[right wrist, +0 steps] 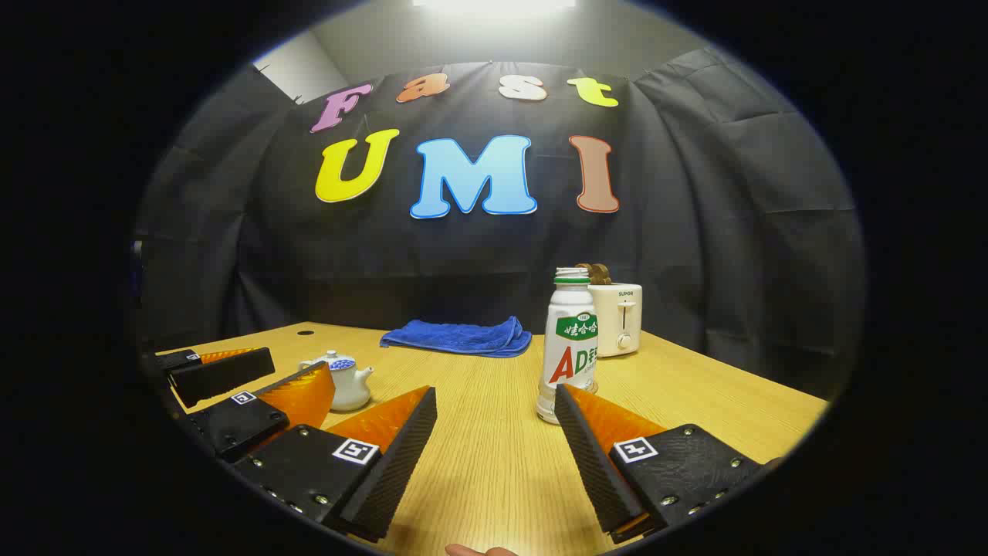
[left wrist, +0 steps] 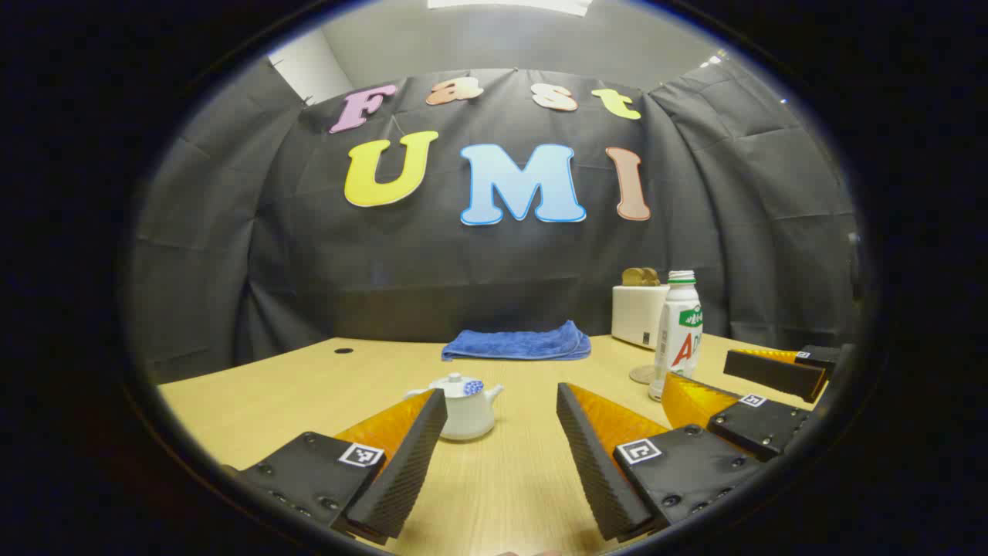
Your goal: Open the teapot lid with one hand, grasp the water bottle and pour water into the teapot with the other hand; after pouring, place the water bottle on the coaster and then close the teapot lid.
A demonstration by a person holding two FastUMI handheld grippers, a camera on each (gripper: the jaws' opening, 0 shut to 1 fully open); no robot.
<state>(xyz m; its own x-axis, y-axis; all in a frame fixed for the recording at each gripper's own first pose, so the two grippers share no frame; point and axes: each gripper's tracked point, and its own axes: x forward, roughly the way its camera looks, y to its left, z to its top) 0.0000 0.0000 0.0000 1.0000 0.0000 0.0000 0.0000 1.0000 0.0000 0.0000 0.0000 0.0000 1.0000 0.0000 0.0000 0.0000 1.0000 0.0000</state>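
Observation:
A small white teapot with a blue pattern stands on the wooden table, its lid on. My left gripper is open just in front of it, with the pot between and beyond the fingertips. A white bottle with a green and red label stands upright ahead of my right gripper, which is open with nothing in it. In the left gripper view the bottle is at the right, with a round coaster beside its base and the right gripper close to it.
A folded blue towel lies at the back of the table. A white toaster stands behind the bottle. In the right gripper view the teapot and the left gripper are at the left.

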